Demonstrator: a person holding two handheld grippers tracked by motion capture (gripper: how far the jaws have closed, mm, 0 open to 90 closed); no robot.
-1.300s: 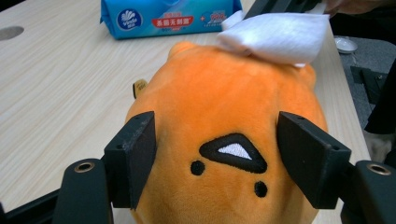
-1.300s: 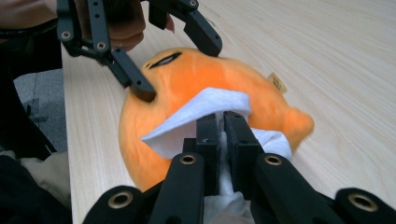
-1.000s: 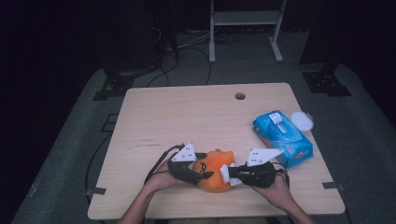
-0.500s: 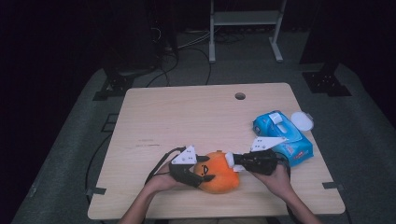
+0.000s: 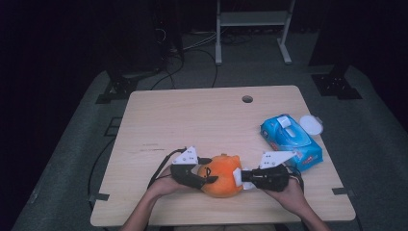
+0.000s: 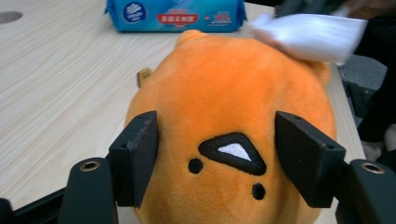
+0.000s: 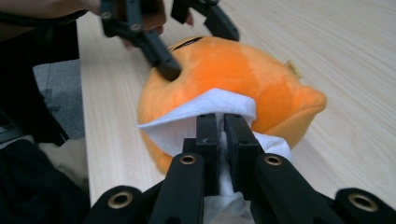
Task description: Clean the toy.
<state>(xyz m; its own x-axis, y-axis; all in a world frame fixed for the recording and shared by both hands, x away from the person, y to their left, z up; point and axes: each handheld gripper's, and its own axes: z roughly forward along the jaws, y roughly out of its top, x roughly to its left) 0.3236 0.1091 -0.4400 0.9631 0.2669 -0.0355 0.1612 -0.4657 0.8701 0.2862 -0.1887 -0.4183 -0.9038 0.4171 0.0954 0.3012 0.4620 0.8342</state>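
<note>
Tabletop (image 5: 207,120) of pale wood takes up the middle of the high view, with a small round hole (image 5: 247,99) near its far edge and dark floor around it. A blue pack of wet wipes (image 5: 290,141) lies toward the right edge, and a white round lid (image 5: 311,125) sits just beside its far right corner.

At the near edge, between the person's two hands, rests an orange plush toy (image 5: 222,175). In the left gripper view its face is turned to the camera, with a dark triangular mouth patch and two small black dots, and a small tan tag (image 6: 144,76) sticks out at its far left side.

The left tongs (image 6: 217,149) are clenched on the orange plush toy, one black jaw pressed into each side of its face; in the high view they (image 5: 202,174) come in from the toy's left.

The right tongs (image 7: 221,128) are clamped tight on a white wipe (image 7: 205,112), the jaws closed with only the cloth between them. The wipe is folded over and lies against the toy's side, touching the orange fabric. In the high view the right tongs (image 5: 244,176) meet the toy from the right, the white wipe showing at their tip against the plush.
</note>
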